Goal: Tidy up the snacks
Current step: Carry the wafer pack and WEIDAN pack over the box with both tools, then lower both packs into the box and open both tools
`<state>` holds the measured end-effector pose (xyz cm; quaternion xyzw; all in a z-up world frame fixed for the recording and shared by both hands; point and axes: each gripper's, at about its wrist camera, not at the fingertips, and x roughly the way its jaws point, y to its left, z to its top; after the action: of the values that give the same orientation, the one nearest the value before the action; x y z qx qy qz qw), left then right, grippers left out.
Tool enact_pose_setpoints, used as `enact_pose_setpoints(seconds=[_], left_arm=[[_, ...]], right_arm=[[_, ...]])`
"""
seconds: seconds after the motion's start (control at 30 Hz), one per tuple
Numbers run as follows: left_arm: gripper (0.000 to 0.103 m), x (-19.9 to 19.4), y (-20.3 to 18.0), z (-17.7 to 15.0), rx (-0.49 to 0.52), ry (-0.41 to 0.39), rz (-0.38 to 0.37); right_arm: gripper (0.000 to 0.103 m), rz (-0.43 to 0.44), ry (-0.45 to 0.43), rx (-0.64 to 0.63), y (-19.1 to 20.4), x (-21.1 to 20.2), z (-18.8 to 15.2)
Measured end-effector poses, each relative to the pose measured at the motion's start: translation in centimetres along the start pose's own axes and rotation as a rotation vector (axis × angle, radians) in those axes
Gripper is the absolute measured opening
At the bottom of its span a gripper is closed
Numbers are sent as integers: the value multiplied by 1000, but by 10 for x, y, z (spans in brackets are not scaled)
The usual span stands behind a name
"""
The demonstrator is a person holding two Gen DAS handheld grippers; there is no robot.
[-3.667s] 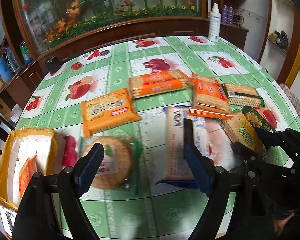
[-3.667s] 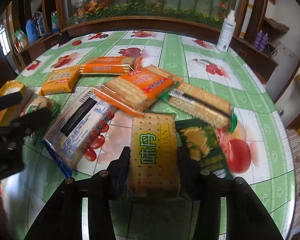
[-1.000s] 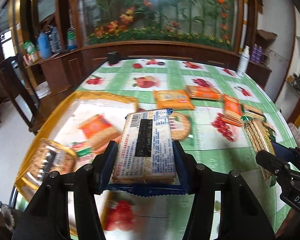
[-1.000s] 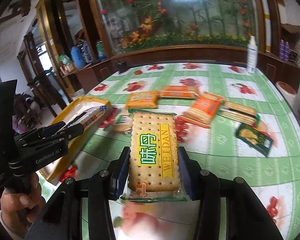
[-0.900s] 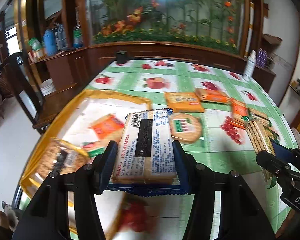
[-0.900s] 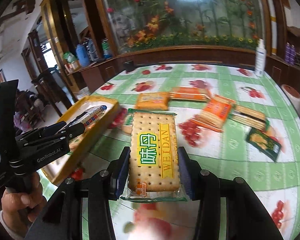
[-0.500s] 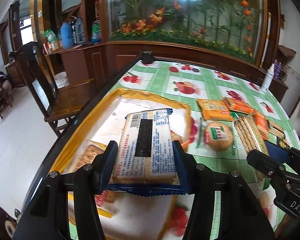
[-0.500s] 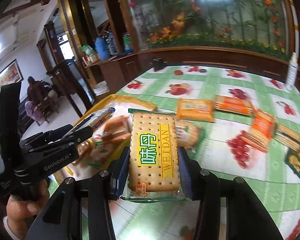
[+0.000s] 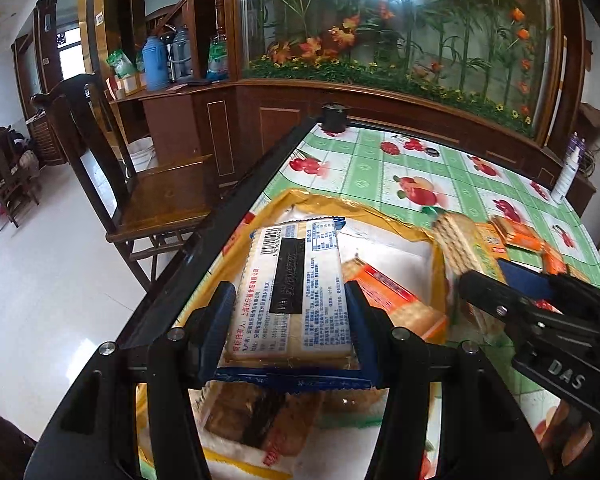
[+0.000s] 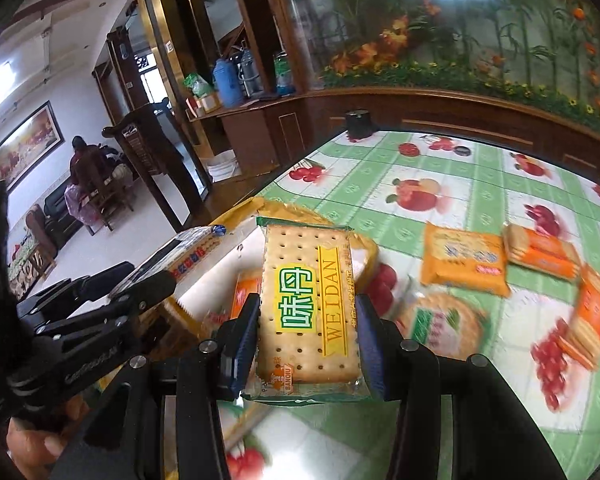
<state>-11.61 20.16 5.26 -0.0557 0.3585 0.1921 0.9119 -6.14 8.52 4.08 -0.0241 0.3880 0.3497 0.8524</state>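
Left gripper (image 9: pixel 290 322) clamped on a white cracker pack (image 9: pixel 290 292), barcode side up, lengthwise between the blue-lined fingers (image 9: pixel 220 320), far end toward 12 o'clock, blue crimped seam hanging out at 6. Held above the yellow-rimmed tray (image 9: pixel 340 202), over its near half. Right gripper (image 10: pixel 306 344) clenched on a WEIDAN cracker pack (image 10: pixel 310 308), label up, flat between its pads, poised over the tray's (image 10: pixel 364 240) far corner; in the left view, that pack (image 9: pixel 458 250) seen edge-on at 3 o'clock.

Under the white pack, an orange biscuit pack (image 9: pixel 388 294) at 3 o'clock in the tray, partly covered; below it, brown biscuits in a clear wrapper (image 9: pixel 252 420), blurred and cut by the gripper frame. Tray's near end hidden behind both frames. On the table (image 10: pixel 480 184), past the tray toward 2 o'clock: yellow-orange pack (image 10: pixel 462 264), round biscuit pack (image 10: pixel 444 322) smeared by blur, more orange packs (image 10: pixel 540 254) at 3, the farthest cut off by the picture edge. Holding hand (image 10: pixel 36 446) only partly visible at 8 o'clock.

Wrappers glossy film, crimped at the ends; WEIDAN crackers rectangular, dotted with holes. Tablecloth shiny, green-checked, printed with fruit. Tray shallow and rectangular, white inside. Grippers matte black with bolts. Wooden chair (image 9: pixel 156 192) at 9 o'clock beside the table edge.
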Motion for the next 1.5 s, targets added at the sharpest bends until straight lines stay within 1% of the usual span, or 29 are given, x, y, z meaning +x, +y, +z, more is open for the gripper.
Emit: enact_pose_setpoints(seconds=[0.2, 0.43, 0.67, 0.93, 1.03, 1.23, 1.5], left_arm=[[54, 16, 3, 7, 0, 19, 18], [54, 28, 9, 7, -11, 35, 29], [54, 29, 10, 10, -10, 39, 35], [54, 29, 10, 11, -16, 46, 44], [54, 22, 7, 12, -8, 22, 54], [54, 5, -2, 14, 16, -22, 68], [54, -13, -19, 13, 26, -39, 37]], right_arm=[[47, 12, 36, -43, 11, 39, 20], [47, 26, 85, -45, 11, 74, 20], [48, 22, 89, -51, 10, 83, 20], [51, 18, 65, -34, 7, 74, 22], [51, 8, 49, -35, 5, 64, 22], [52, -4, 23, -9, -8, 42, 19], [54, -36, -21, 43, -35, -1, 0]])
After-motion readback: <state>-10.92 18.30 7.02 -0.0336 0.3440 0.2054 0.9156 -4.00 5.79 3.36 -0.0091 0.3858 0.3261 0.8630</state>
